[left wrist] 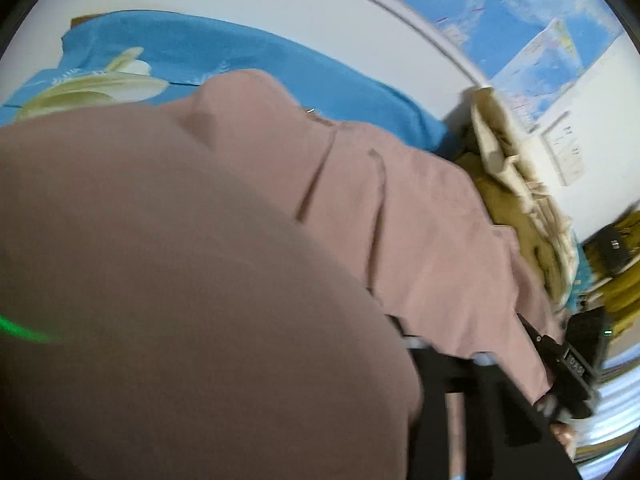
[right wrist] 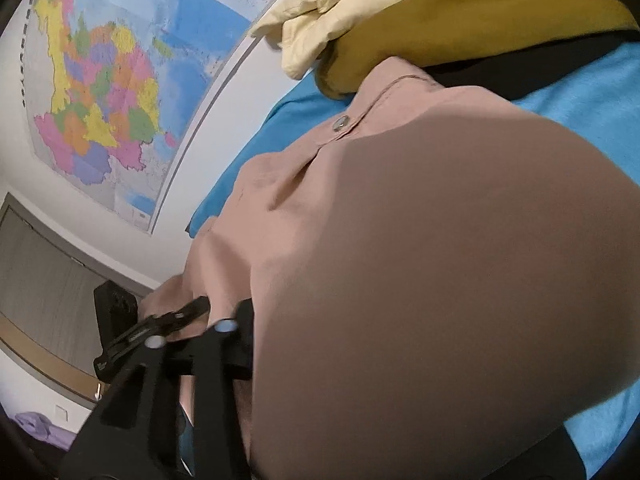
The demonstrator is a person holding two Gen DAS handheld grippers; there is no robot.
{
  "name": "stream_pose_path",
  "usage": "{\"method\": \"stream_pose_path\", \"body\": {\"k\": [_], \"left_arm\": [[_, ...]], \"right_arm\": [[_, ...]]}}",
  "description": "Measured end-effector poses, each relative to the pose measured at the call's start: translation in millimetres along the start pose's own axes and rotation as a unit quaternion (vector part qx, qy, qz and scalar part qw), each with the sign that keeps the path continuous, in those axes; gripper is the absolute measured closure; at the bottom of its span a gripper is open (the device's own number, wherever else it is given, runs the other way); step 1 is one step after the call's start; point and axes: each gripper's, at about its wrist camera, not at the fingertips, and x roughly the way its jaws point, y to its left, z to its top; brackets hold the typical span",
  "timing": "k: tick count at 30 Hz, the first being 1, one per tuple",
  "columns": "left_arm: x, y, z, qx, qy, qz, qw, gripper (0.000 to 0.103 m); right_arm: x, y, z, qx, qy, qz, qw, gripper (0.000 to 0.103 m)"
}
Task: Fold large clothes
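Note:
A large dusty-pink shirt (left wrist: 400, 208) lies bunched on a blue bedsheet (left wrist: 224, 48), and a fold of it billows close to both lenses. In the left wrist view my left gripper (left wrist: 448, 350) is shut on the shirt's near edge, its tips buried in the cloth. My right gripper (left wrist: 532, 330) bites the same edge just to the right. In the right wrist view the right gripper (right wrist: 190, 332) is shut on the pink shirt (right wrist: 400, 260), with the left gripper (right wrist: 188, 310) close beside it. A shirt button (right wrist: 341, 123) shows on the placket.
A pile of cream and olive clothes (right wrist: 440, 20) sits at the far end of the bed against the wall (left wrist: 500, 152). A large colourful map (right wrist: 112, 80) hangs on the white wall. The blue sheet (right wrist: 580, 92) carries a pale flower print (left wrist: 100, 88).

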Motion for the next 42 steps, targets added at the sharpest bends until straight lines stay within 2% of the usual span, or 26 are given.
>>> {"method": "stream_pose_path", "body": {"k": [1,6,14,19,22,26,28,30,32,34,35,37,38,39,40,41,42], "left_arm": [[-1,2,0,-0.004,0.001,-0.002,1.0000,0.080],[-18,3,11,0.001,-0.004,-0.020,0.9998,0.088],[-72,-1,62,0.026,-0.051,-0.026,0.9980,0.089],[-102,3,97,0.041,-0.097,0.015,0.9943,0.090],[-125,19,122,0.029,-0.128,0.031,0.9909,0.090],[-159,53,155,0.012,-0.178,0.064,0.9819,0.090],[-174,74,169,0.009,-0.206,0.087,0.9747,0.090],[-179,101,179,0.000,-0.223,0.113,0.9682,0.090],[-173,131,184,-0.012,-0.225,0.148,0.9630,0.089],[-152,171,184,-0.019,-0.202,0.183,0.9619,0.089],[-142,193,181,-0.031,-0.188,0.195,0.9622,0.088],[-110,238,172,-0.073,-0.126,0.218,0.9651,0.088],[-95,259,165,-0.096,-0.094,0.216,0.9670,0.088],[-92,268,159,-0.105,-0.097,0.206,0.9680,0.087],[-98,268,154,-0.098,-0.120,0.197,0.9682,0.084],[-100,266,153,-0.096,-0.121,0.201,0.9674,0.083],[-102,263,154,-0.094,-0.119,0.212,0.9655,0.076]], "right_arm": [[-2,5,2,-0.011,-0.003,-0.004,1.000,0.087],[-15,44,16,-0.068,-0.023,-0.003,0.997,0.088],[-17,115,55,-0.147,-0.033,0.008,0.989,0.089],[5,164,83,-0.188,-0.038,0.025,0.981,0.089],[24,194,100,-0.209,-0.042,0.041,0.976,0.089],[67,241,120,-0.233,-0.046,0.077,0.968,0.089],[86,257,122,-0.242,-0.043,0.101,0.964,0.089],[119,270,115,-0.251,-0.032,0.118,0.960,0.089],[156,277,97,-0.268,-0.016,0.114,0.957,0.089],[204,272,70,-0.269,0.027,0.109,0.957,0.088],[236,265,51,-0.274,0.066,0.089,0.955,0.088],[279,245,25,-0.254,0.148,0.062,0.954,0.084],[288,234,15,-0.243,0.166,0.064,0.954,0.080],[288,228,13,-0.238,0.166,0.066,0.955,0.072],[282,222,14,-0.229,0.162,0.072,0.957,0.063],[276,218,17,-0.221,0.163,0.076,0.958,0.059],[266,213,22,-0.213,0.166,0.087,0.959,0.056]]}}
